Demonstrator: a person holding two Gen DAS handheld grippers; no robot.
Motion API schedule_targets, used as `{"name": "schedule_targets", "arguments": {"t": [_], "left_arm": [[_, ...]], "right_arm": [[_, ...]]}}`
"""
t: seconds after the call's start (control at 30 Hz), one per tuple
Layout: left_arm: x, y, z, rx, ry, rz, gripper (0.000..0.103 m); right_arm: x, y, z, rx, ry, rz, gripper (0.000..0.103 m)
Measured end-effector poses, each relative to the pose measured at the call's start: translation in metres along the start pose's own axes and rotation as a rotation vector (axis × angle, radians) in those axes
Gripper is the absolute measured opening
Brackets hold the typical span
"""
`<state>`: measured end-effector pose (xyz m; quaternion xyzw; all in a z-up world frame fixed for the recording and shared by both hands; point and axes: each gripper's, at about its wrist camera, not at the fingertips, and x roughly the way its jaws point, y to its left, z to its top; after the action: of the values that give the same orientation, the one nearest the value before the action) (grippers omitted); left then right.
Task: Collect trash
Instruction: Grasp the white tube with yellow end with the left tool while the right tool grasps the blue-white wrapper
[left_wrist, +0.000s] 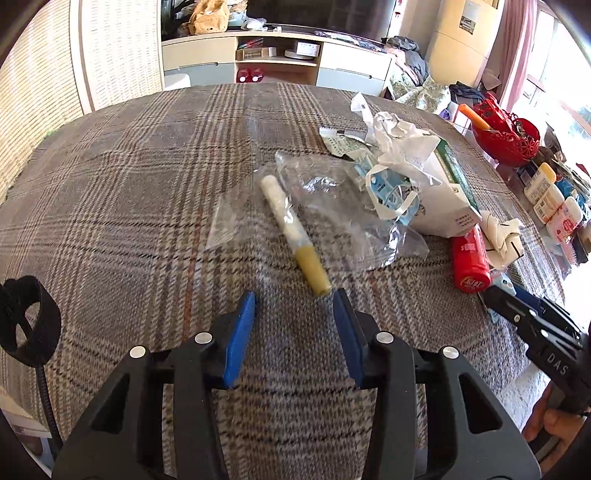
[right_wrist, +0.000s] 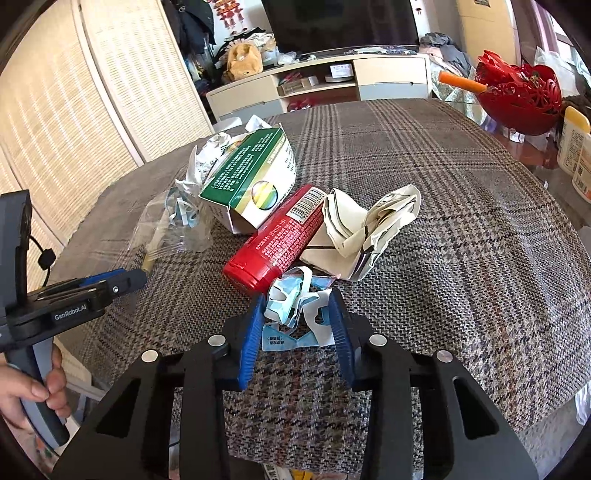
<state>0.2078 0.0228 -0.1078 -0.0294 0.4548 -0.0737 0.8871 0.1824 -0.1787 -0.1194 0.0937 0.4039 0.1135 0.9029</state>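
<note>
Trash lies on a plaid-covered table (left_wrist: 129, 206). In the left wrist view my left gripper (left_wrist: 293, 306) is open, its blue fingers just short of a white and yellow tube (left_wrist: 293, 234) that lies on a clear plastic bag (left_wrist: 325, 206). Behind it are a white and green carton (left_wrist: 443, 192) and a red can (left_wrist: 471, 262). In the right wrist view my right gripper (right_wrist: 297, 310) is open around a crumpled blue and white wrapper (right_wrist: 295, 310); whether the pads touch it I cannot tell. The red can (right_wrist: 277, 240), green carton (right_wrist: 251, 177) and crumpled paper (right_wrist: 365, 229) lie beyond.
A red basket (right_wrist: 524, 99) and lotion bottles (left_wrist: 546, 195) stand at the table's right side. A TV cabinet (left_wrist: 277, 59) and a woven screen (right_wrist: 74, 110) are behind. The other hand-held gripper shows at the left of the right wrist view (right_wrist: 74, 295).
</note>
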Motion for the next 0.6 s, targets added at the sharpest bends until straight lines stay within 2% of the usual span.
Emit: {"name": "schedule_targets", "arguments": {"t": [0.23,0.37,0.6], "left_arm": [[0.011,-0.015,0.008,0.051,-0.005,0.007,0.040],[0.014,-0.019,0.009,0.098,-0.022,0.052,0.029],[0.014,-0.007,0.012,0.093,-0.024,0.032,0.014]], "right_arm": [[0.001,-0.001,0.001,-0.007,-0.004,0.001,0.037],[0.001,0.000,0.000,-0.019,-0.006,-0.003,0.035],[-0.001,0.000,-0.003,-0.005,-0.011,-0.008,0.035]]}}
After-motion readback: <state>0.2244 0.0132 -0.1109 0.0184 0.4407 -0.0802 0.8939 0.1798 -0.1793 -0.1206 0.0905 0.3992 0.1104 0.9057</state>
